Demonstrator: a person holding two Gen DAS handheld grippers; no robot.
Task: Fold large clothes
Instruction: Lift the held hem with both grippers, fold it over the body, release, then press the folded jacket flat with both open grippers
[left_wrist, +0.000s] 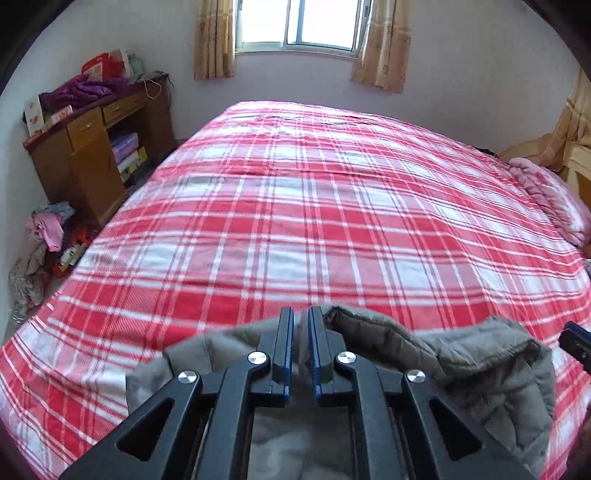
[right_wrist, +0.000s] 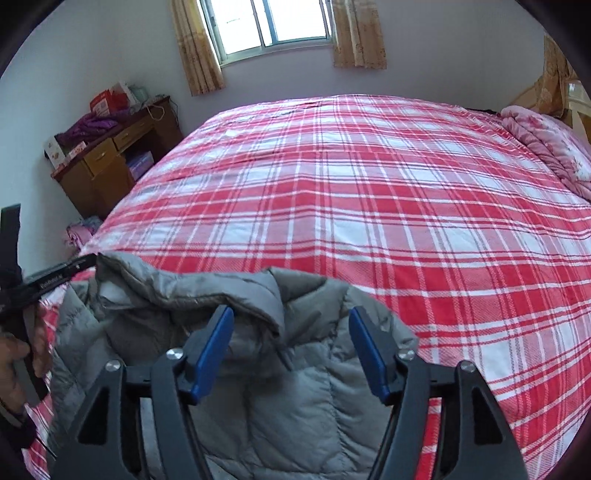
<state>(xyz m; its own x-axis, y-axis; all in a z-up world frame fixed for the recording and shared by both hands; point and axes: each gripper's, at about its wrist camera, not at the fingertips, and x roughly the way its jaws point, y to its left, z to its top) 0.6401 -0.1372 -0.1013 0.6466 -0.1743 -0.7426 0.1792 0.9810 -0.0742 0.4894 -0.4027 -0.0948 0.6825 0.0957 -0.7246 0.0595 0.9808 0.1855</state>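
Note:
A grey puffer jacket (left_wrist: 480, 369) (right_wrist: 295, 387) lies crumpled at the near edge of a bed with a red and white plaid cover (left_wrist: 332, 221) (right_wrist: 406, 221). My left gripper (left_wrist: 301, 325) is shut on a fold of the jacket, with grey cloth showing between its blue pads. The right wrist view shows it from the side at the far left (right_wrist: 86, 261), holding up the jacket's edge. My right gripper (right_wrist: 291, 328) hangs open just above the jacket's middle, and its pads touch no cloth. One of its fingers (left_wrist: 574, 341) shows at the right edge of the left wrist view.
A person's hand (right_wrist: 14, 362) holds the left gripper. A wooden desk (left_wrist: 92, 155) piled with boxes and purple cloth stands left of the bed, with a heap of clothes (left_wrist: 44, 236) on the floor. A pink quilt (left_wrist: 546, 199) lies at the bed's far right.

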